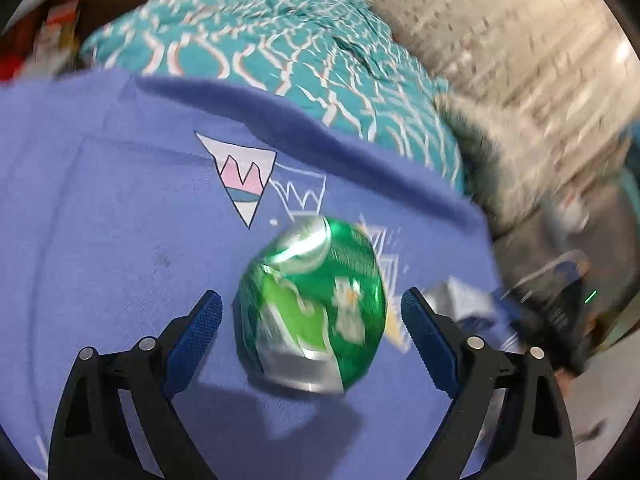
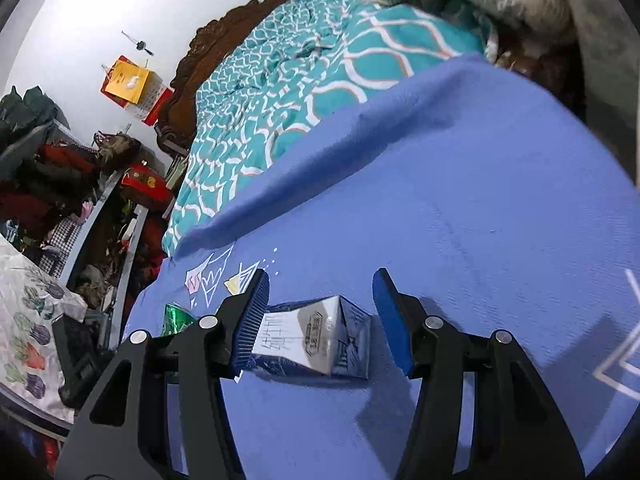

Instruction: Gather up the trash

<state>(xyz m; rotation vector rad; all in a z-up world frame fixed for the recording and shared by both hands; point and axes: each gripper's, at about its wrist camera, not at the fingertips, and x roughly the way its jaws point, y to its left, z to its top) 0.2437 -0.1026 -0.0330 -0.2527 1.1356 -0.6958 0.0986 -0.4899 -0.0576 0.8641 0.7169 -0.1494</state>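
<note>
A: We are over a bed (image 2: 460, 184) in a cluttered bedroom. One periwinkle-blue cover (image 1: 120, 220) printed with triangle drawings lies on top, and one teal quilt (image 2: 280, 80) with a white wavy lattice lies behind it. We count two pieces of trash on the blue cover: one green can (image 1: 314, 304) and one blue-and-white carton (image 2: 316, 338).

B: Agreed, one of each. The can is dented and lies on its side on the blue cover. Our left tool (image 1: 312, 308) has its two blue pads on either side of the can, with clear gaps on both sides, so it is released and holds nothing. The left view is blurred.

A: The carton also lies on its side on the blue cover, between the two pads of our right tool (image 2: 320, 312). The pad on the picture's left is at the carton's edge, but we cannot tell if it touches. The other pad stands clear, so this tool is not clamped either.

B: In the right view we see a sliver of the can just left of the tool. Beyond the bed we see one carved dark headboard (image 2: 224, 36) and shelves (image 2: 80, 200) crowded with things.
</note>
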